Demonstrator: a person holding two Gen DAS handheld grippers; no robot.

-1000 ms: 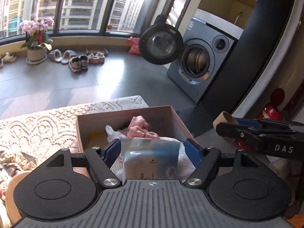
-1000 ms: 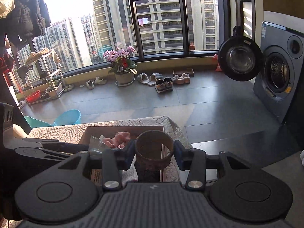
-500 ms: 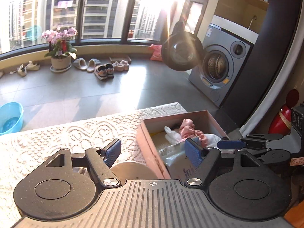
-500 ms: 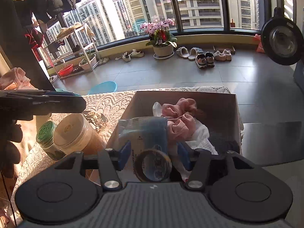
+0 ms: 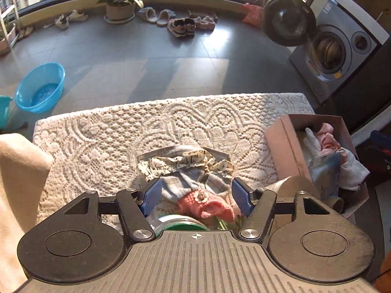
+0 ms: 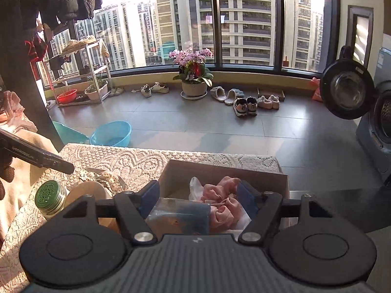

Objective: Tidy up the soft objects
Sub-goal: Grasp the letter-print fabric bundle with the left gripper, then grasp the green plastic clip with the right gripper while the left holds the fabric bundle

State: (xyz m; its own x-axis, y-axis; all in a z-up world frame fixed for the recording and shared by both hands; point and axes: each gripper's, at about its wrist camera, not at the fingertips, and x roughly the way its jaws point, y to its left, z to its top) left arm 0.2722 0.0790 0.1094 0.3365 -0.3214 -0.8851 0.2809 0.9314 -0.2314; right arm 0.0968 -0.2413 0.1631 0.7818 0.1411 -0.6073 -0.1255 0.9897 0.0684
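A: Item one, the left tongs. They stand apart and grip nothing, though the gap has just been narrowing. They hang over a small heap of cloth items on the lace-covered surface. This looks like the next pickup.

B: Contents of that heap?

A: Nearest is a pink knitted piece with a small flower ornament. Behind it lies a grey-blue cloth, then a cream ruffled band with dark print. All of it is limp and crumpled, lying flat on the lace. A green-lidded jar sits just under the tongs' body.

B: Item two?

A: The right tongs. They have just been spreading and hold nothing, poised above the cardboard box. This reads as a drop just finished.

B: Box contents?

A: A clear packet with blue lies nearest. Next is a bunched pink cloth, then something white at the back. The box stands at the right end of the surface, so sorted soft things collect there.

B: Beyond the surface?

A: A tiled floor with a blue basin, shoes, a potted orchid by the window, and a washing machine with its door open.
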